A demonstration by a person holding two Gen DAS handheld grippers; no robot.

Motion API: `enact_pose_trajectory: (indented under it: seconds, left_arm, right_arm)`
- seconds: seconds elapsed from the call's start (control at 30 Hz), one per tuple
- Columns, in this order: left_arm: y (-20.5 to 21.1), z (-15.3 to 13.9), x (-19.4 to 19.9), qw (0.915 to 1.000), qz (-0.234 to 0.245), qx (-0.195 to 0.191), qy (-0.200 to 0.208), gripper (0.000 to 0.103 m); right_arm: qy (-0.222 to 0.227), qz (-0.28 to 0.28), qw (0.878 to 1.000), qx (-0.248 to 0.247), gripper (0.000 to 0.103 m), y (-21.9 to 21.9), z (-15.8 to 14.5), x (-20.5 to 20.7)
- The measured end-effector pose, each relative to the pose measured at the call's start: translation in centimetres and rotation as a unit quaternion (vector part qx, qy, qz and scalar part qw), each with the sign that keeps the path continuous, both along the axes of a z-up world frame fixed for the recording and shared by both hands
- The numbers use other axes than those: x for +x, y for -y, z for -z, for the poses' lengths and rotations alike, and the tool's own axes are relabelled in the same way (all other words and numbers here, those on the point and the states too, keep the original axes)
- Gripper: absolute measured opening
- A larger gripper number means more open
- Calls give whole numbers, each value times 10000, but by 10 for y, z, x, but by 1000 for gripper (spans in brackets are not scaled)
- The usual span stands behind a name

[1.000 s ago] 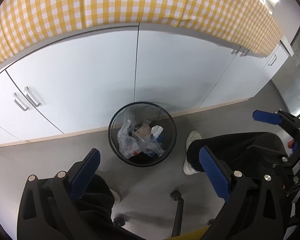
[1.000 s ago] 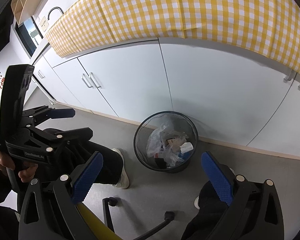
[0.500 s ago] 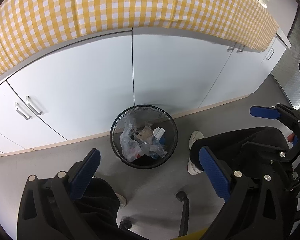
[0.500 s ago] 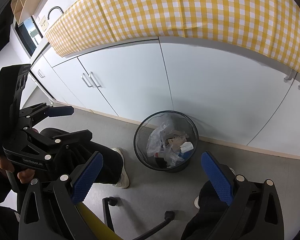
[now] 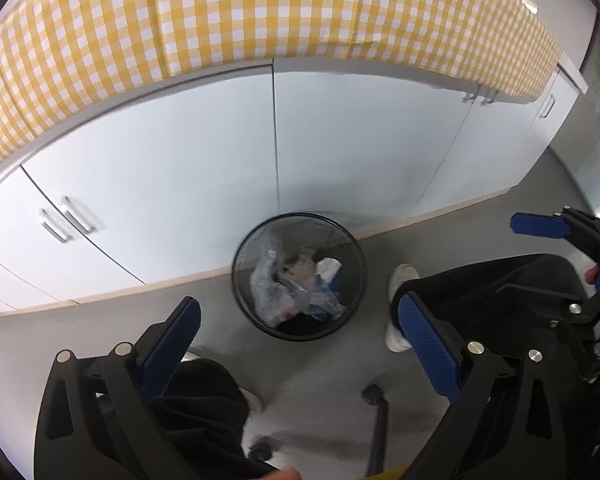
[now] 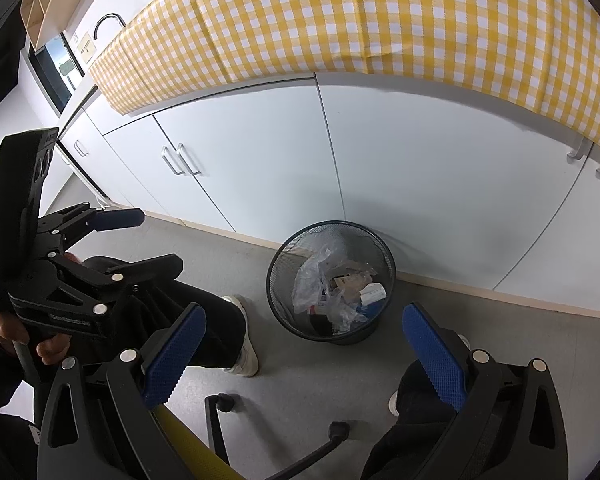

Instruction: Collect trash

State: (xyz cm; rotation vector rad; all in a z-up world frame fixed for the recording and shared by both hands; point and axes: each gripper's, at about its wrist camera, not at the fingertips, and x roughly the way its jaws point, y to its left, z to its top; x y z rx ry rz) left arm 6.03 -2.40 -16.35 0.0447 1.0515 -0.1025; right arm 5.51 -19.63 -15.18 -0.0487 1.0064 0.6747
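Observation:
A black wire-mesh waste bin [image 5: 358, 300] stands on the grey floor against white cabinets; it also shows in the right wrist view [image 6: 278, 300]. It holds crumpled clear plastic [image 5: 272, 292], small cartons [image 6: 372, 292] and other scraps. My left gripper [image 5: 300, 344] is open and empty, held above and short of the bin. My right gripper [image 6: 304, 348] is open and empty, likewise above the bin. Each gripper shows in the other's view: the right one at the right edge [image 5: 540, 226], the left one at the left [image 6: 118, 218].
White cabinet doors [image 5: 204, 168] with metal handles [image 5: 66, 220] run behind the bin under a yellow checked cloth [image 5: 220, 24]. The person's dark-trousered legs and white shoes [image 6: 244, 356] flank the bin. Black chair legs with castors [image 6: 222, 402] lie below the grippers.
The left wrist view has swung slightly, so the bin sits further right and the cabinets shift. The right gripper has barely moved. Both stay open and empty.

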Motion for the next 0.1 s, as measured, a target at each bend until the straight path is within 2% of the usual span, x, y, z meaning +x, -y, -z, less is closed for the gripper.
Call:
enact_pose_trajectory:
  seconds: [0.1]
  left_arm:
    - [0, 0, 1, 10000, 13, -63, -31, 98]
  right_arm:
    - [-11, 2, 10000, 3, 99, 0, 0, 0]
